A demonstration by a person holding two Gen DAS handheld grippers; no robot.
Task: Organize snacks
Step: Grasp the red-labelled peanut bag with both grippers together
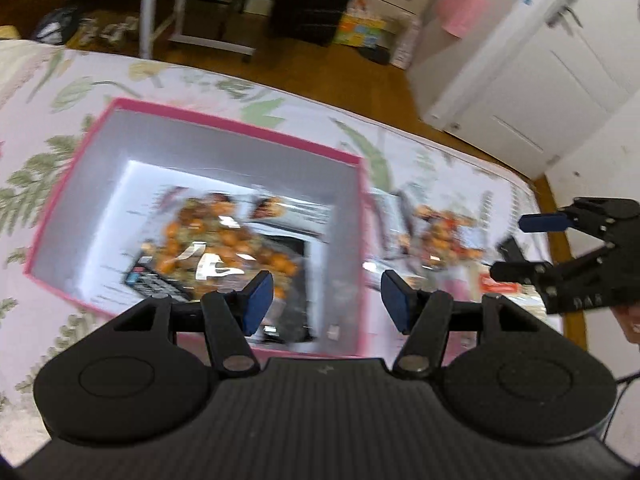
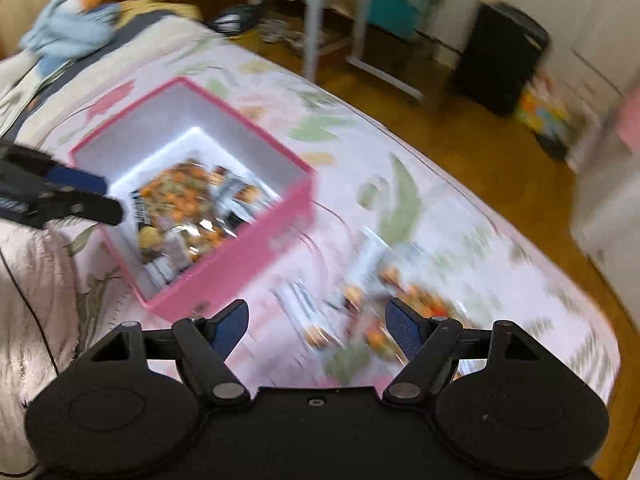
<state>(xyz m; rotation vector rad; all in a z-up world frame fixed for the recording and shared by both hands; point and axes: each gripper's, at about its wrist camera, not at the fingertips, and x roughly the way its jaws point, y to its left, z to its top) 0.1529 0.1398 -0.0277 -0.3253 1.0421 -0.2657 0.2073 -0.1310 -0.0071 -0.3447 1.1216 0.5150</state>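
Currently we find both grippers empty, fingers apart: left gripper (image 1: 326, 302) over the pink box (image 1: 362, 248), right gripper (image 2: 316, 328) above loose snack packets (image 2: 384, 316) lower centre; next, grasp one.

No legible text anywhere. Snack bag (image 1: 224, 248) inside the pink box (image 1: 240, 124) has dark label panels w/ white print, too motion-blurred to read (same in right wrist view). Snack packs (image 2: 360, 312) on the bedspread just beside the box: print smeared, unreadable. Small blue sticker (image 1: 527, 0) on the white door beyond the box: too small to make out. No brands, nos. or signs can be read.
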